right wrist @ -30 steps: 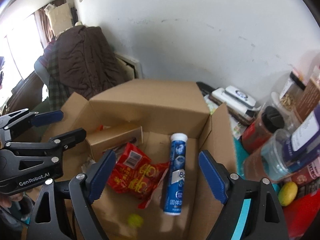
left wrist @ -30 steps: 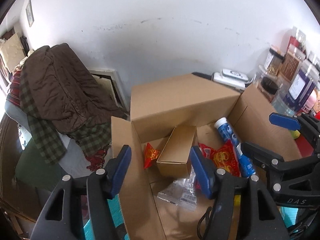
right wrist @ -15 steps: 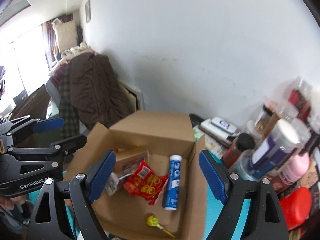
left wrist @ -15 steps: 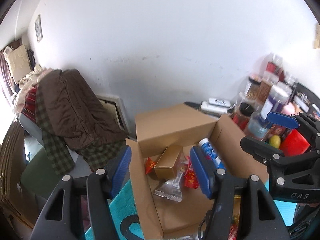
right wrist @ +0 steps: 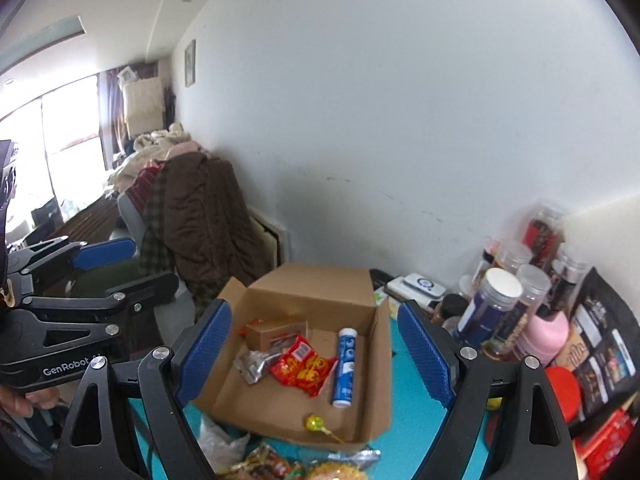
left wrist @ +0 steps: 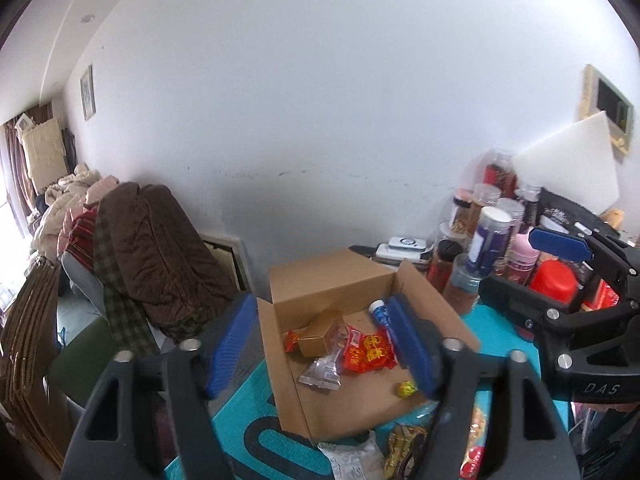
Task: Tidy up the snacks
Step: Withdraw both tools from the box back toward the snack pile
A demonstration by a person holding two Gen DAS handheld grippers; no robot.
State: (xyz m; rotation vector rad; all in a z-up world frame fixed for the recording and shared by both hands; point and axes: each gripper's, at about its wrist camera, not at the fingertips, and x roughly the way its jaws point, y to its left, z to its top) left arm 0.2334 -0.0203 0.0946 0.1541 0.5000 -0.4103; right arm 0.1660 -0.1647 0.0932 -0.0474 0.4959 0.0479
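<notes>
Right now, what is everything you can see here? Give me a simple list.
cardboard box: one, brown, open, on the teal mat
tube: one, blue and white, lying in the box
snack packet: one, red, in the box beside the tube
small carton: one, brown, at the box's back
clear wrapper: one, silvery, left of the red packet
lollipop: one, yellow, near the box's front
jars and bottles: several, mixed colours, right of the box
loose snacks: a few, in front of the box
clothes pile: brown and checked, left by the wall
left gripper: blue pads, open, empty
right gripper: blue pads, open, empty
</notes>
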